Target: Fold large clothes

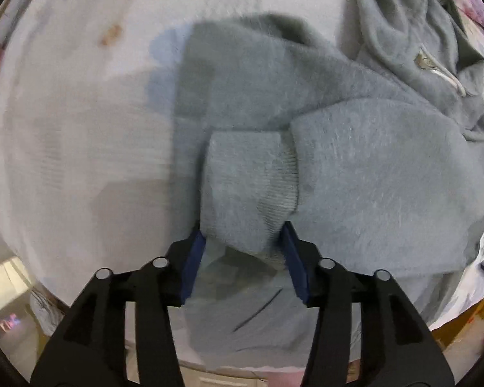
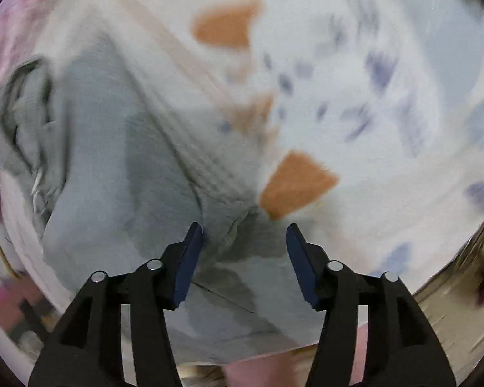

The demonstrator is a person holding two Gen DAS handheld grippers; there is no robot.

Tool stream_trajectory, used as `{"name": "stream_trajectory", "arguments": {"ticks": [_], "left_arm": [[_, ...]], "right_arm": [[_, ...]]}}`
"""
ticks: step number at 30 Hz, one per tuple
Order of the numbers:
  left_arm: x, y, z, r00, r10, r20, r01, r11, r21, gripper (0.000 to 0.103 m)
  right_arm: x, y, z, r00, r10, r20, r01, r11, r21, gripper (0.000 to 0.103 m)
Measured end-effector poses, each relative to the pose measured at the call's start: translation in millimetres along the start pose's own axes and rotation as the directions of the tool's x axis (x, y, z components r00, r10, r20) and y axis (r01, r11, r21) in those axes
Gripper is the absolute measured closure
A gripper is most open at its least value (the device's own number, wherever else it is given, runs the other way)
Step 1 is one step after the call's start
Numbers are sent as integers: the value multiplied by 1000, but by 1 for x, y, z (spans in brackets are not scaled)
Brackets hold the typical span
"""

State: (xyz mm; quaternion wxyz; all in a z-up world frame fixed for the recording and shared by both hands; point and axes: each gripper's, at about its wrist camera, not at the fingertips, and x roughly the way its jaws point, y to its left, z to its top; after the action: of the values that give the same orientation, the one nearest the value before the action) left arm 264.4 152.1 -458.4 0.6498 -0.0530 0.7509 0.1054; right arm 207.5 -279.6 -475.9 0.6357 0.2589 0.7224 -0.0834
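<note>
I read the left gripper as released, jaws straddling the ribbed cuff of the grey hoodie. The right gripper is also released above the hoodie's hem. The hoodie lies on a patterned bedsheet, hood farthest.

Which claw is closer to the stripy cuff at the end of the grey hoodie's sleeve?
Left. The left claw hangs right over the ribbed cuff, its pads either side of the sleeve end. The right claw is over a bunched edge of the hoodie; no cuff is clearly visible there.
</note>
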Motion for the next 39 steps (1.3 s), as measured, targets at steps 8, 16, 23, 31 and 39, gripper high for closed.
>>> {"name": "stream_trajectory", "arguments": {"ticks": [8,16,23,31,39], "left_arm": [[-16,-16,31,996,-62,67,66,996,-53,87],[10,-27,49,997,-73,-16,72,994,-82,88],[32,-26,37,997,-44,-70,37,994,-101,88],[-29,-47,40,999,-43,-12,42,997,-61,43],[-89,-84,98,991,-100,86,103,994,-29,33]], "right_arm": [[4,88,55,990,-18,142,72,918,-391,99],[44,88,70,995,-85,-54,60,929,-365,99],[87,47,12,984,-130,-124,79,933,-351,101],[9,70,17,1000,17,-25,-25,925,-379,19],[-29,127,70,994,59,88,-12,886,-463,14]]}}
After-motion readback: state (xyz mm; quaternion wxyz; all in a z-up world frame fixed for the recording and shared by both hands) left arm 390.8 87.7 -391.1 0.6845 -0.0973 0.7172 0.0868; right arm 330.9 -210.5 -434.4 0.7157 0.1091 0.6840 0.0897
